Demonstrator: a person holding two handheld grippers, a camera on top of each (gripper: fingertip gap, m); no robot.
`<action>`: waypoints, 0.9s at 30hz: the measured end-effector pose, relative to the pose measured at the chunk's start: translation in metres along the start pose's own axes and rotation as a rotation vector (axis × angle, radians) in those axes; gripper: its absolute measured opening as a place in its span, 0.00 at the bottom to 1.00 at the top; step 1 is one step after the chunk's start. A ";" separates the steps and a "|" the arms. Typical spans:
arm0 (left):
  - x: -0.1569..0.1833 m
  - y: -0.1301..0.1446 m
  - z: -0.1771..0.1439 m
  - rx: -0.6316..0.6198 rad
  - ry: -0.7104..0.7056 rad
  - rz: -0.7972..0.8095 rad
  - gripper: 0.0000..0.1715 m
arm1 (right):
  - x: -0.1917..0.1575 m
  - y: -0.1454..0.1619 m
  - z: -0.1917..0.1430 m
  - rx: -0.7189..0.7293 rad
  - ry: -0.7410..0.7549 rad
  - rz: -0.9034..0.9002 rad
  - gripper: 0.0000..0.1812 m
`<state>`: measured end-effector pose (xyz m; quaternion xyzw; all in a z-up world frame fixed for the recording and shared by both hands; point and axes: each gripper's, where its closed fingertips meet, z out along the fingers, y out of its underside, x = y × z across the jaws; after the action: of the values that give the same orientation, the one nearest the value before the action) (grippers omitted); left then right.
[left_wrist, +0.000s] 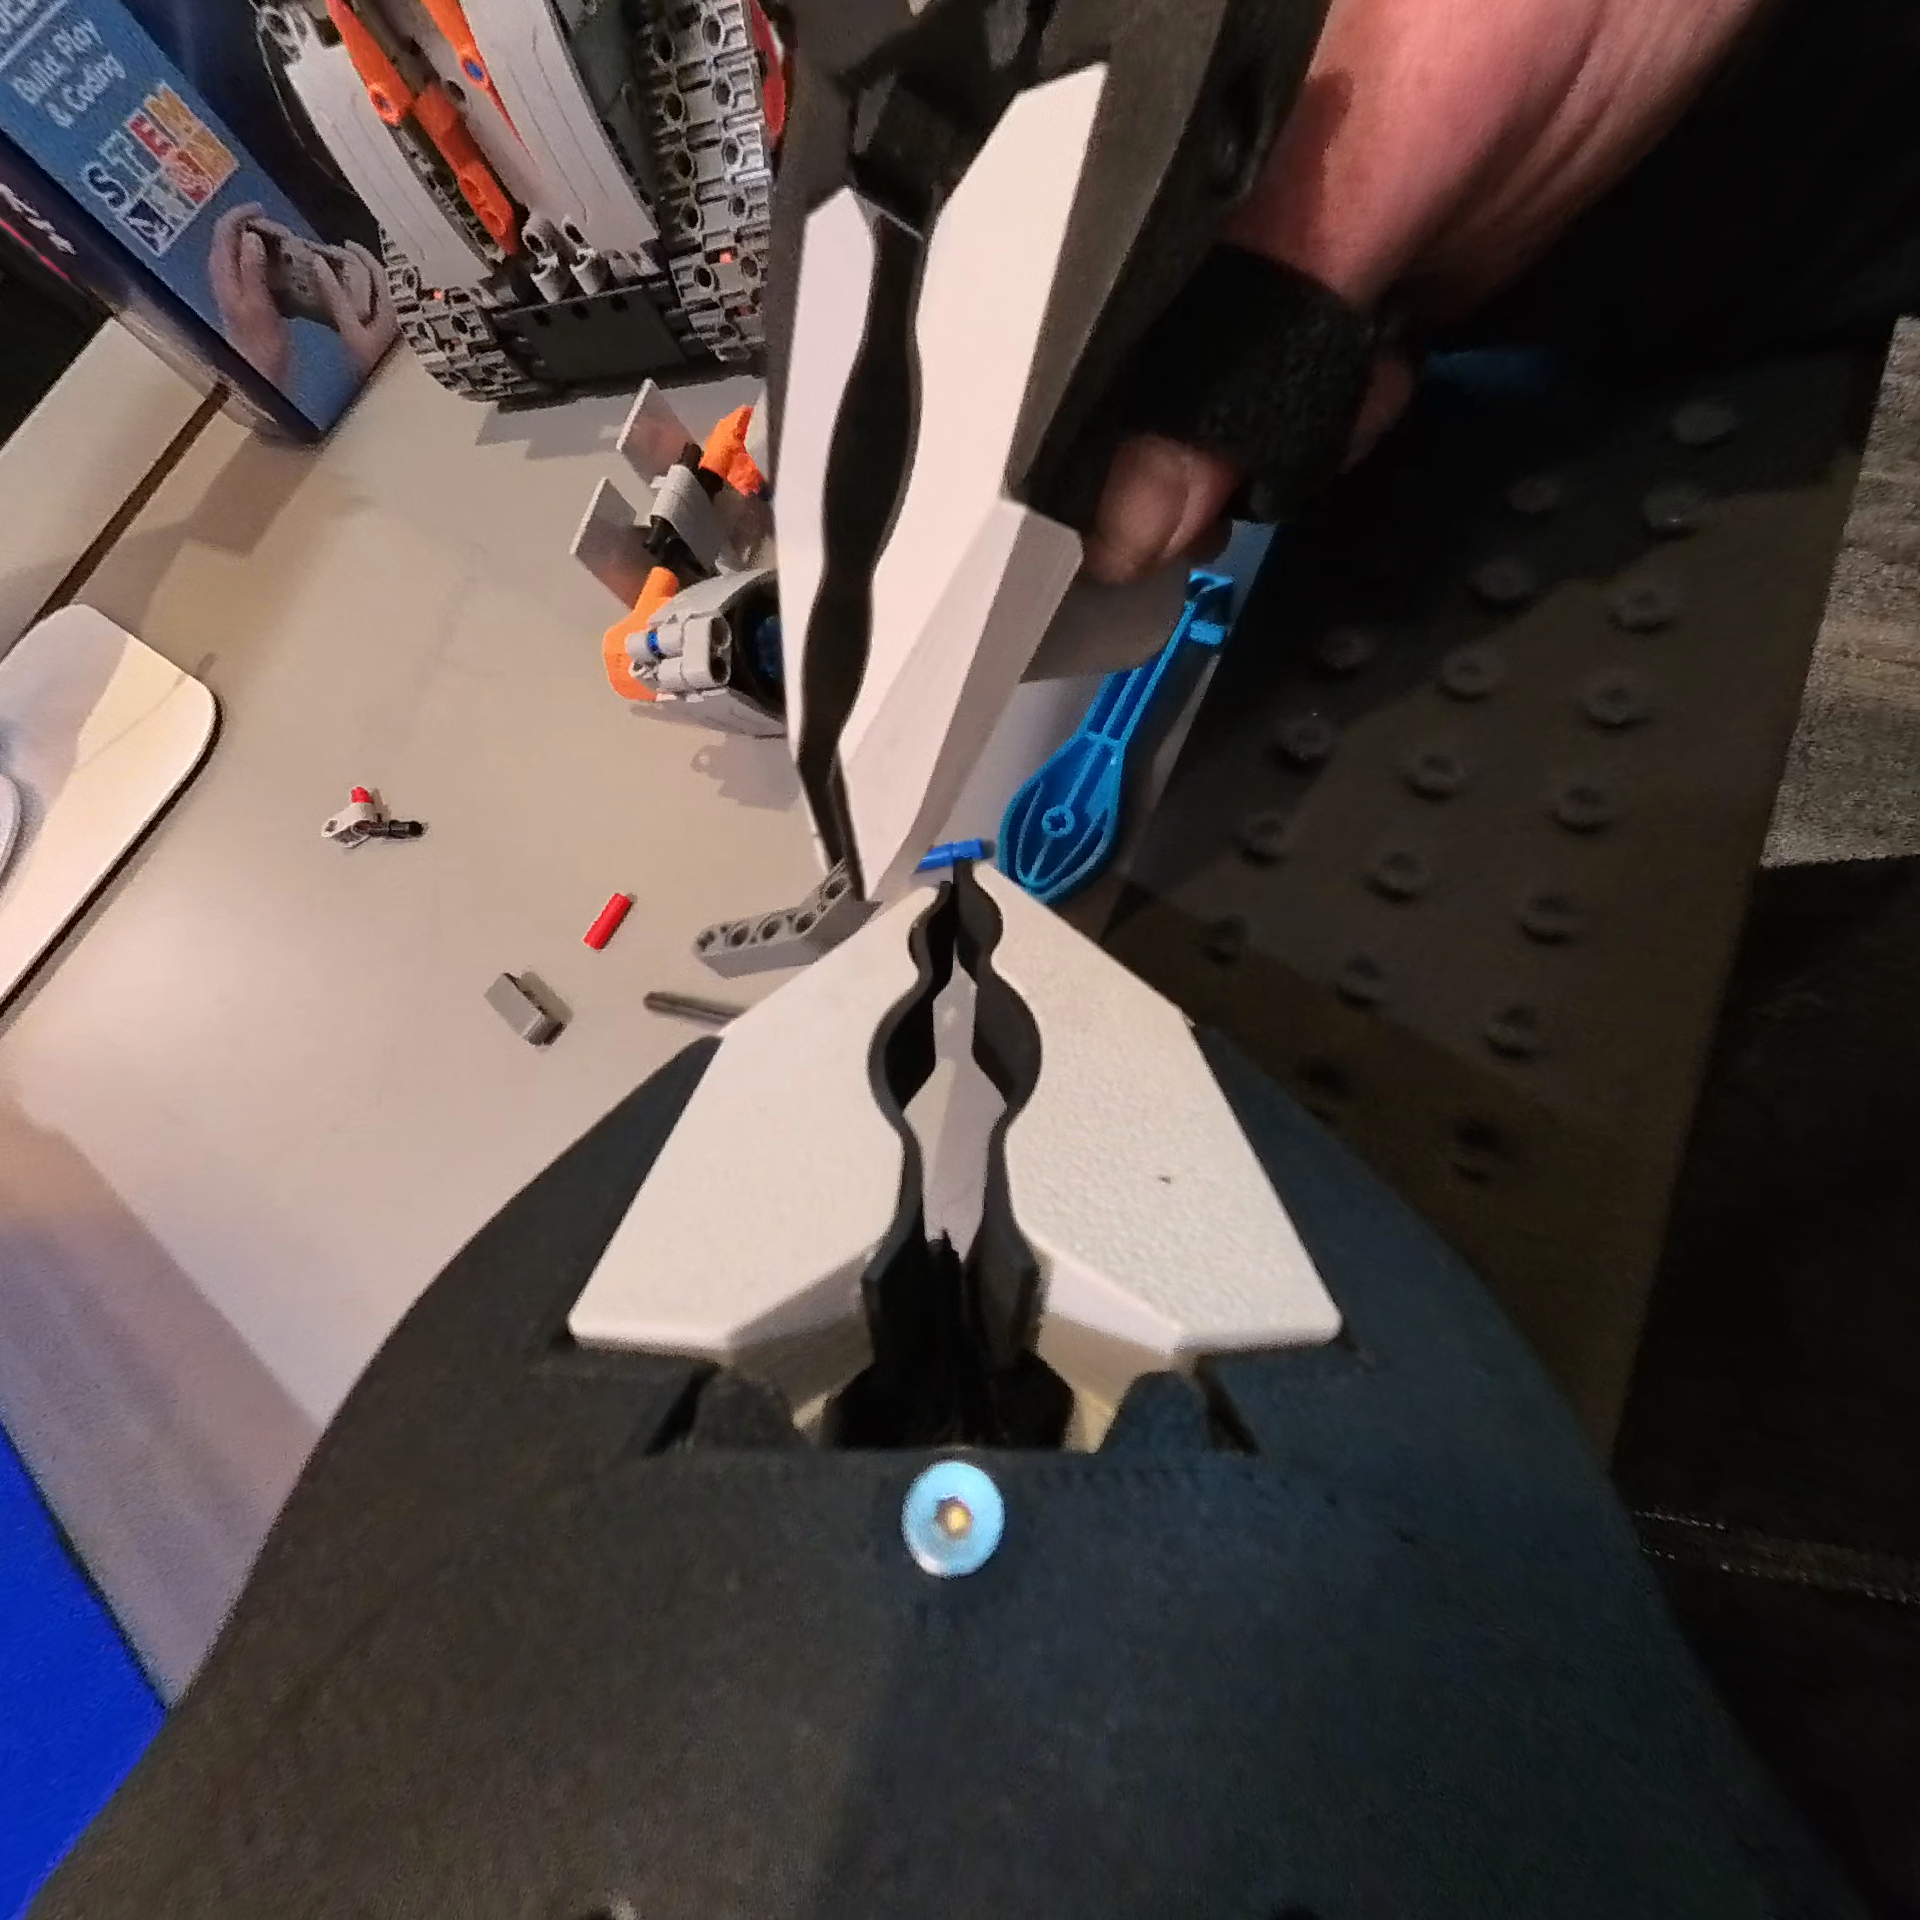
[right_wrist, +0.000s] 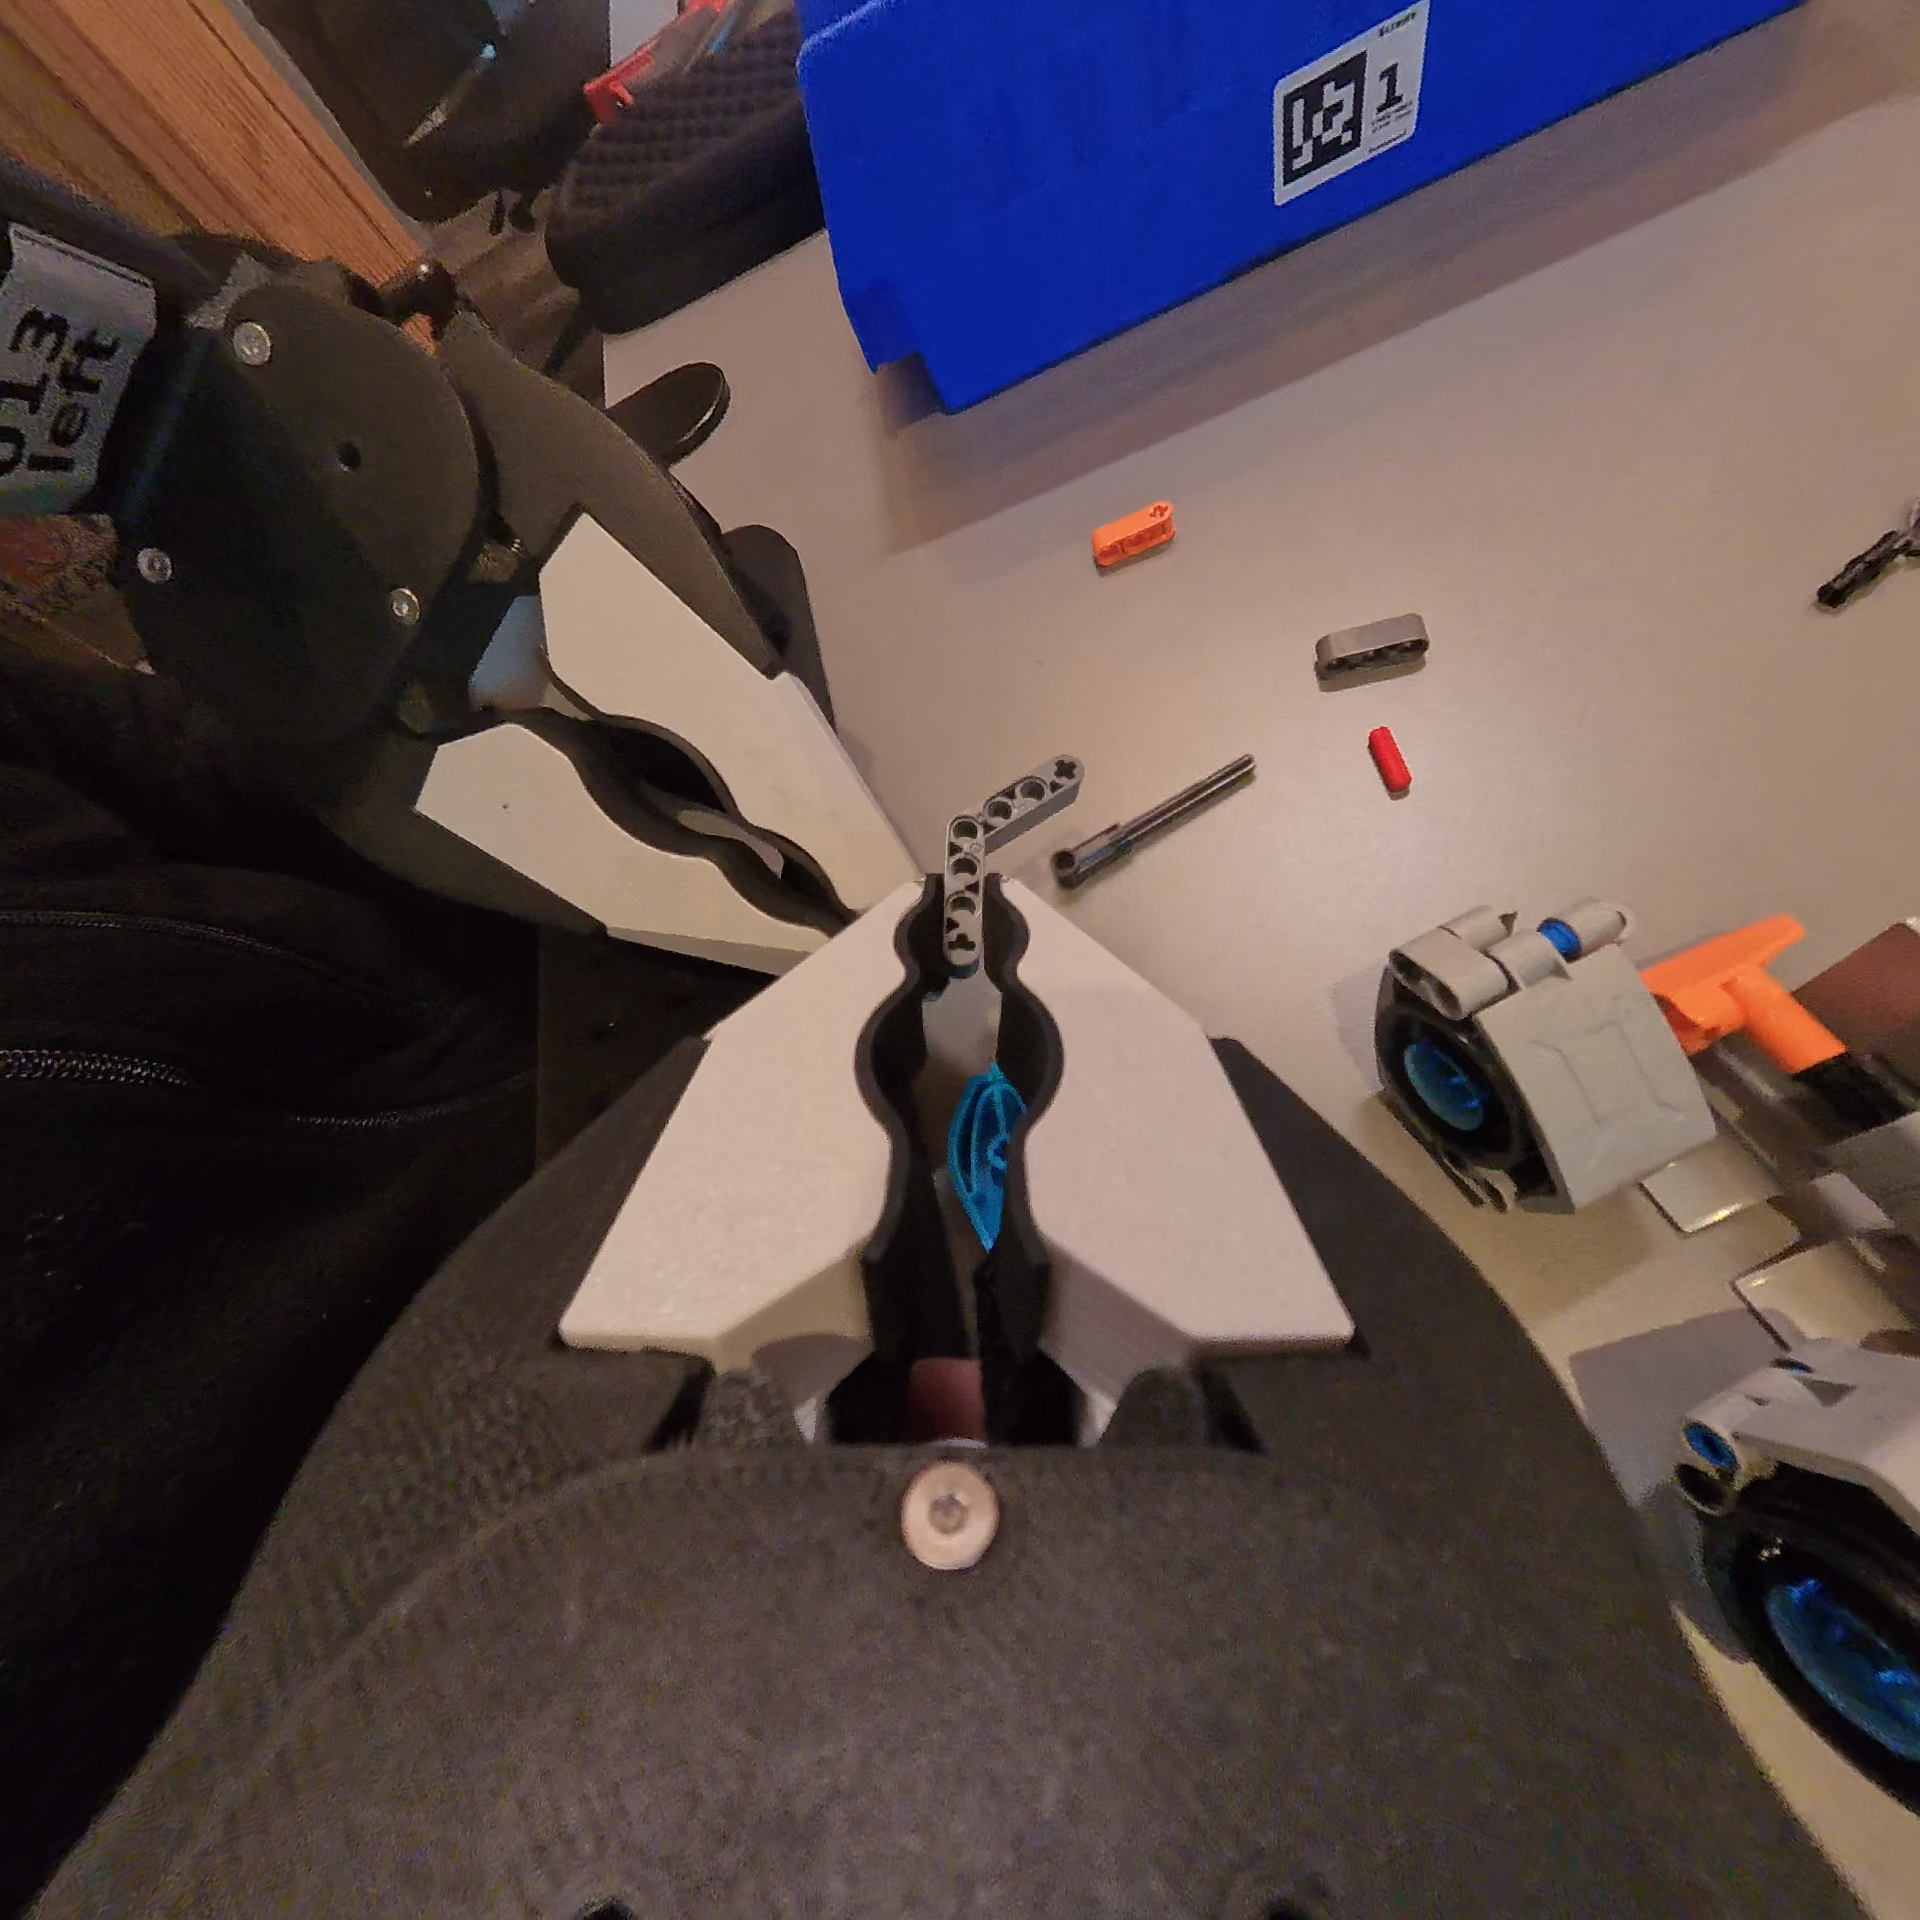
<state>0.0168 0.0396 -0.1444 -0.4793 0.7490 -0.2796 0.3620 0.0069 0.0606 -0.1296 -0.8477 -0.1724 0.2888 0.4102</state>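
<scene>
Pinching a bent grey beam (right_wrist: 971, 883) at its tips, the right gripper (right_wrist: 964, 896) meets the left gripper (left_wrist: 954, 883), whose nearly closed jaws nip a blue pin (left_wrist: 951, 854).

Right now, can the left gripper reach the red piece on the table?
Likely not: left gripper is shut on a blue pin, and the right gripper's grey beam sits before the red piece.

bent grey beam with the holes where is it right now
In the right wrist view the bent grey beam sits clamped at the tips of the right gripper, its free arm pointing toward the black axle, with the left gripper alongside.
</scene>
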 end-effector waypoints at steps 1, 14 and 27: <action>-0.001 -0.002 -0.002 0.017 0.005 -0.013 0.00 | 0.000 -0.002 -0.001 0.010 -0.001 0.001 0.02; -0.039 -0.006 -0.035 0.064 -0.239 0.255 0.25 | -0.011 -0.014 -0.011 0.036 -0.004 -0.155 0.02; -0.052 0.026 -0.033 -0.103 -0.147 0.168 0.03 | -0.005 -0.025 0.006 -0.034 -0.016 -0.097 0.09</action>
<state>-0.0085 0.1003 -0.1309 -0.4521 0.7712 -0.1737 0.4132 -0.0017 0.0768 -0.1111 -0.8429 -0.2215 0.2723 0.4079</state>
